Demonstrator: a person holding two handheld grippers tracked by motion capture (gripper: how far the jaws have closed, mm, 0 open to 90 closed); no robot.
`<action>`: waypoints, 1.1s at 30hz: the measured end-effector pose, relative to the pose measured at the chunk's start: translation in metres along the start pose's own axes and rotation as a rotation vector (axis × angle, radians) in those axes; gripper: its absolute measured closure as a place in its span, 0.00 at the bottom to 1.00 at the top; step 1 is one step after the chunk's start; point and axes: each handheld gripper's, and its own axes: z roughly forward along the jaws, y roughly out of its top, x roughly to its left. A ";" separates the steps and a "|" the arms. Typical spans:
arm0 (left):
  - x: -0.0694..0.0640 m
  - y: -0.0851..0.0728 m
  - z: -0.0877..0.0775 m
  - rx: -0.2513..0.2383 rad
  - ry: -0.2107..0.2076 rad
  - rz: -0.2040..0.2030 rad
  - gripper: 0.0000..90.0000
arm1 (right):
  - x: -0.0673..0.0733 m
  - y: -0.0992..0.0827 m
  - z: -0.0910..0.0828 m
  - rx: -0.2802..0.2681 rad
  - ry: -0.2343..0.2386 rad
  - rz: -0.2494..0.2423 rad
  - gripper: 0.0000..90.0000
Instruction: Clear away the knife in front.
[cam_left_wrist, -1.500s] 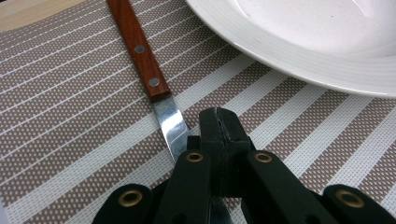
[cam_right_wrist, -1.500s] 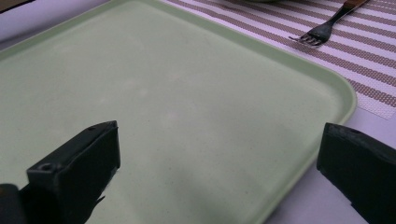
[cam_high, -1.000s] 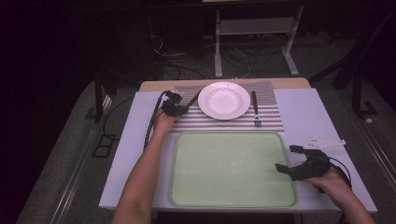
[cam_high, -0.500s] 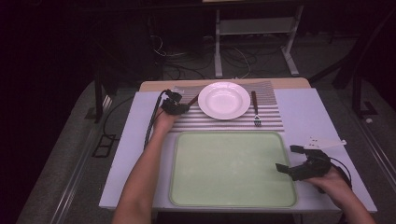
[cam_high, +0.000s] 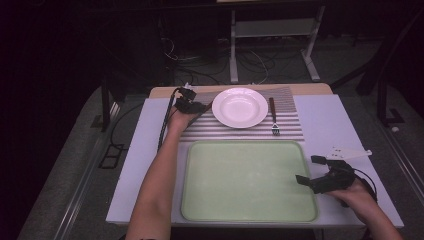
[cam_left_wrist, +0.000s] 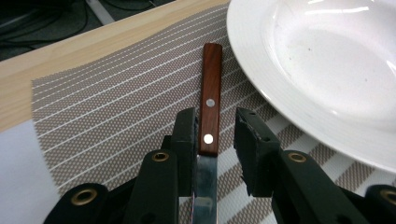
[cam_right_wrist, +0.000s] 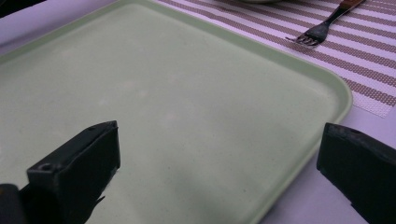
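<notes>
Here, a knife (cam_left_wrist: 209, 112) lying on the striped placemat (cam_left_wrist: 116, 121), just left of the white plate (cam_left_wrist: 327, 70).

Left gripper (cam_left_wrist: 215, 135) straddling the wooden handle near the blade, jaws just been opening, knife between them but right pad clear. Right gripper (cam_right_wrist: 219, 163) wide apart over the green tray's (cam_right_wrist: 187, 93) edge, holding nothing. Probably light, stiff, thin and low-lying; steel blade likely slippery, so best pinched across the riveted handle's flat sides.

A white plate (cam_left_wrist: 327, 70) sits on a brown mat (cam_left_wrist: 107, 116) with white stripes. The knife (cam_left_wrist: 209, 107) has a reddish-brown handle; the tray (cam_right_wrist: 187, 107) looks pale green.
</notes>
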 end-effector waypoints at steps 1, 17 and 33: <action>0.000 0.000 0.001 0.000 0.002 -0.001 0.77 | 0.000 0.000 0.000 0.001 0.000 0.000 0.00; 0.001 -0.009 0.018 0.052 0.011 -0.014 0.80 | 0.000 0.000 -0.001 -0.006 0.004 0.005 0.00; -0.002 -0.009 0.019 0.055 0.037 0.003 0.84 | 0.000 0.000 0.000 -0.007 0.005 0.003 0.00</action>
